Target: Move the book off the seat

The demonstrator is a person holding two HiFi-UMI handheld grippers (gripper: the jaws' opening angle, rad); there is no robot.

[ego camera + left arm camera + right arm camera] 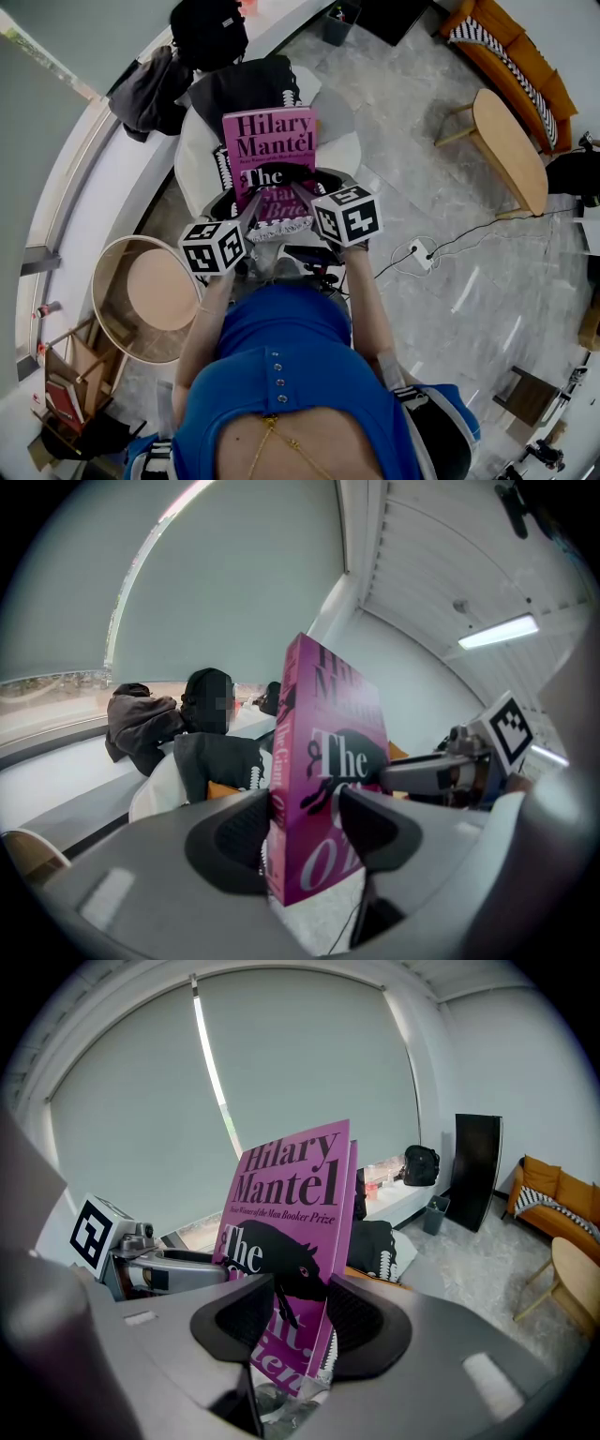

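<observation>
A magenta hardback book (270,141) with a black animal on its cover stands upright in the air over the white seat (192,159). My left gripper (249,202) is shut on its lower left edge and my right gripper (302,193) on its lower right. In the left gripper view the book (328,752) stands spine-on between the pads of the left gripper (305,825), and the right gripper (441,771) reaches in from the right. In the right gripper view the book (291,1194) fills the right gripper (298,1314). A dark cushion (246,89) lies on the seat behind the book.
A round wooden side table (159,289) sits low at the left. A black backpack (208,30) and a dark jacket (148,92) lie on the window ledge. An oval wooden table (511,145) and an orange sofa (520,58) stand at the right. A socket strip with a cable (420,253) lies on the floor.
</observation>
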